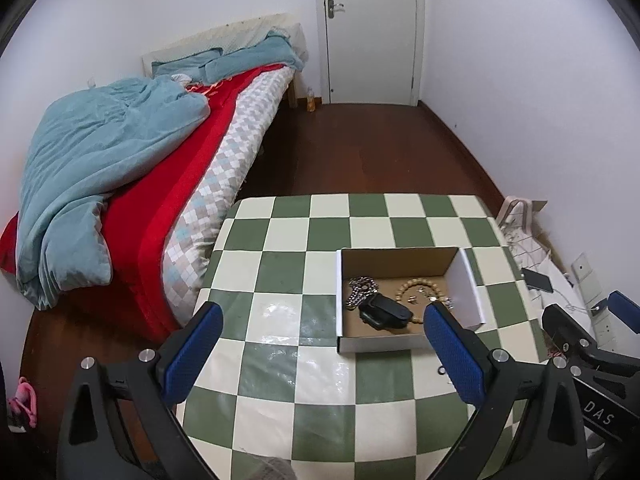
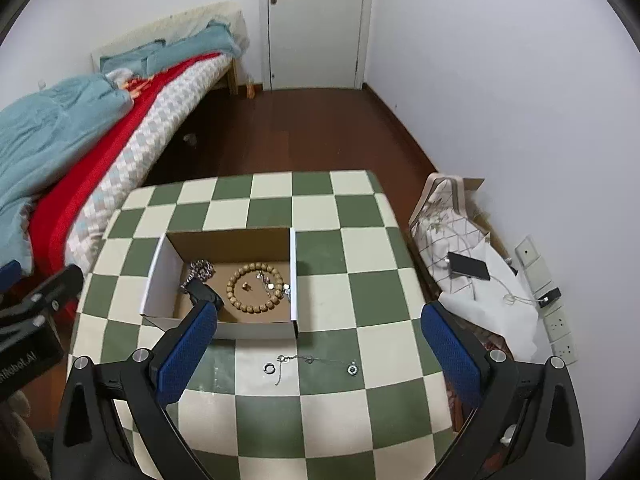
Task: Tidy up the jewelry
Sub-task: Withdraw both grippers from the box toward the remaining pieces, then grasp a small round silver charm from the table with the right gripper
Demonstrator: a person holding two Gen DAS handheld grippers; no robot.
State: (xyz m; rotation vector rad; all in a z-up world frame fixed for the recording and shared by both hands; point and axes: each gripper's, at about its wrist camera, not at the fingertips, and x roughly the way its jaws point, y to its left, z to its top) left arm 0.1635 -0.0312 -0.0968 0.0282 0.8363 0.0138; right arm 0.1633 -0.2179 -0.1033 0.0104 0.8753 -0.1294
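Box [image 2: 224, 330] on checkered table [image 2: 360, 412] holds bead bracelet [image 2: 256, 287], chain [image 1: 360, 294], black case [image 1: 384, 312]. Necklace [image 2: 298, 360], two rings [image 2: 269, 368] lie outside, just before box. Both grippers [image 1: 320, 356] [image 2: 316, 360] wide open, empty.

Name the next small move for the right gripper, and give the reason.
Probably lower the open right gripper onto the thin chain on the tablecloth. It lies with two rings outside the cardboard box, directly between the jaws.

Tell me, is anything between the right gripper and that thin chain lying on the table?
Nothing visible. The chain lies on the bare checked table in front of the box, between two rings, and the open right gripper looks straight at it.
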